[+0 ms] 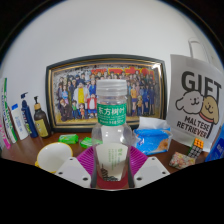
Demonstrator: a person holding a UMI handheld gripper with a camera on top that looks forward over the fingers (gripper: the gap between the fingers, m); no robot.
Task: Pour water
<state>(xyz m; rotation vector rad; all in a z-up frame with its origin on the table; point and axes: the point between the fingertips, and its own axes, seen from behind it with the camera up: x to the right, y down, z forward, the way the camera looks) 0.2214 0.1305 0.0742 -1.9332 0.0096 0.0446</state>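
Note:
A clear plastic water bottle [112,125] with a white cap and a green label stands upright between my two fingers. My gripper [112,168] is shut on the bottle: both magenta pads [86,163] press against its lower body at either side. The bottle's base is hidden behind the fingers. A white bowl [53,156] rests on the wooden table [30,150] just left of the fingers.
A framed group photo [105,93] leans against the wall behind the bottle. Several toiletry bottles [25,118] stand at the left. A white gift bag [197,108] stands at the right, with blue packets [153,138] and small items ahead of it.

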